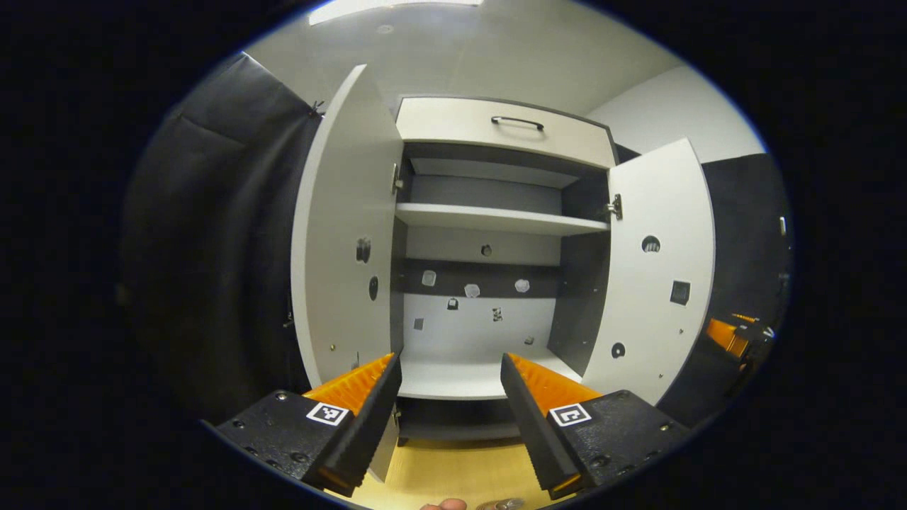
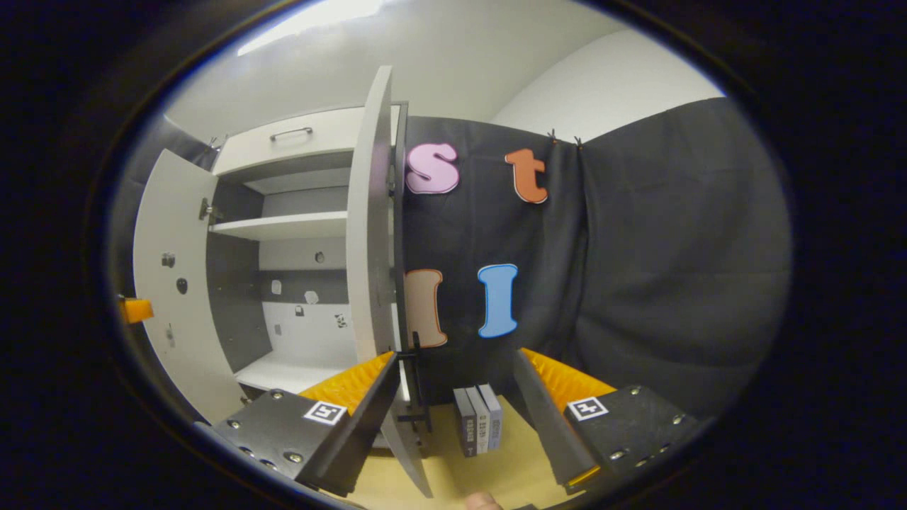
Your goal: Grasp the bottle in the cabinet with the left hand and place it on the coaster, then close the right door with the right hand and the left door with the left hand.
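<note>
In the left gripper view the grey-and-white cabinet stands straight ahead with both doors swung wide: the left door and the right door. Its shelves are bare. My left gripper is open in front of the lower shelf with nothing between its fingers. In the right gripper view the right door is seen edge-on, and its lower edge runs down just beside my left finger. My right gripper is open and holds nothing. The left door stands open at the far left.
A drawer with a dark handle tops the cabinet. Three books stand on the wooden table against the black cloth wall. The other gripper shows past the right door. A fingertip shows at the bottom edge.
</note>
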Available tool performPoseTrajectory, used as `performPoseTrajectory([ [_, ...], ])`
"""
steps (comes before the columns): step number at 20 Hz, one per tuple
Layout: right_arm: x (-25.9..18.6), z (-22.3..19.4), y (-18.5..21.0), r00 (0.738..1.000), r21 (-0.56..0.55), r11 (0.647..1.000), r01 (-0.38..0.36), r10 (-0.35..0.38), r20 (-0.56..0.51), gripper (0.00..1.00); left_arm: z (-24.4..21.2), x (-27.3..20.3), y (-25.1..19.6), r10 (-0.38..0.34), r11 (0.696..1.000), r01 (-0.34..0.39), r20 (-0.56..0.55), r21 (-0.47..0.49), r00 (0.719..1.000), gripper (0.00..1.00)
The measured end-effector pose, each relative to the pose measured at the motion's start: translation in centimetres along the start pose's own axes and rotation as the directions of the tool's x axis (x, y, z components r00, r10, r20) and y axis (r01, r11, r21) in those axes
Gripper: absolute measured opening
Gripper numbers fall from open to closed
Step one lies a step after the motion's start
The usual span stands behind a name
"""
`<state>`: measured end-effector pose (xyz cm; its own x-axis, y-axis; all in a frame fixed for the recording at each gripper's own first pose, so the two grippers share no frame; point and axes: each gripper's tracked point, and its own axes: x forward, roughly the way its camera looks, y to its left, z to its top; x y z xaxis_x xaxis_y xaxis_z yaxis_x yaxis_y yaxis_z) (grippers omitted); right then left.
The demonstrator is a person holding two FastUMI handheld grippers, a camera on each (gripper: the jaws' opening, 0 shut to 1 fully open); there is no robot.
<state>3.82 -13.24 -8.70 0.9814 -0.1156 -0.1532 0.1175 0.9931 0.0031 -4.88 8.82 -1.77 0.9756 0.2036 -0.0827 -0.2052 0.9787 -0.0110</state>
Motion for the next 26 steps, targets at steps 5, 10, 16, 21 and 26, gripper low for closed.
performPoseTrajectory([
  [5, 0.9, -0.5, 1.0, 1.000, 0.006, 1.000, -0.024, 0.024, -0.011, 0.97, 0.2, 0.7, 1.1, 0.018, 1.000, -0.018, 0.009, -0.010, 1.000, 0.89],
  [10, 0.7, 0.1, 2.4, 0.998, -0.083, 0.994, -0.065, 0.066, 0.011, 0.92, -0.6, 1.6, 1.0, 0.004, 0.999, -0.004, -0.013, -0.042, 1.000, 0.89],
  [16, 0.7, -0.3, 7.2, 0.978, -0.070, 0.976, -0.205, 0.207, 0.013, 0.96, -1.2, 2.2, 0.9, -0.001, 0.999, -0.001, -0.032, -0.045, 0.999, 0.89],
  [21, 1.3, -1.0, 11.8, 0.943, -0.030, 0.943, -0.332, 0.332, 0.001, 0.94, -1.7, 1.7, 3.2, 0.040, 0.998, -0.042, -0.042, -0.049, 0.998, 0.89],
  [26, 3.0, -1.3, 14.3, 0.935, -0.032, 0.935, -0.354, 0.354, -0.008, 0.93, -1.6, 0.8, 6.3, 0.109, 0.992, -0.111, -0.037, -0.068, 0.993, 0.89],
])
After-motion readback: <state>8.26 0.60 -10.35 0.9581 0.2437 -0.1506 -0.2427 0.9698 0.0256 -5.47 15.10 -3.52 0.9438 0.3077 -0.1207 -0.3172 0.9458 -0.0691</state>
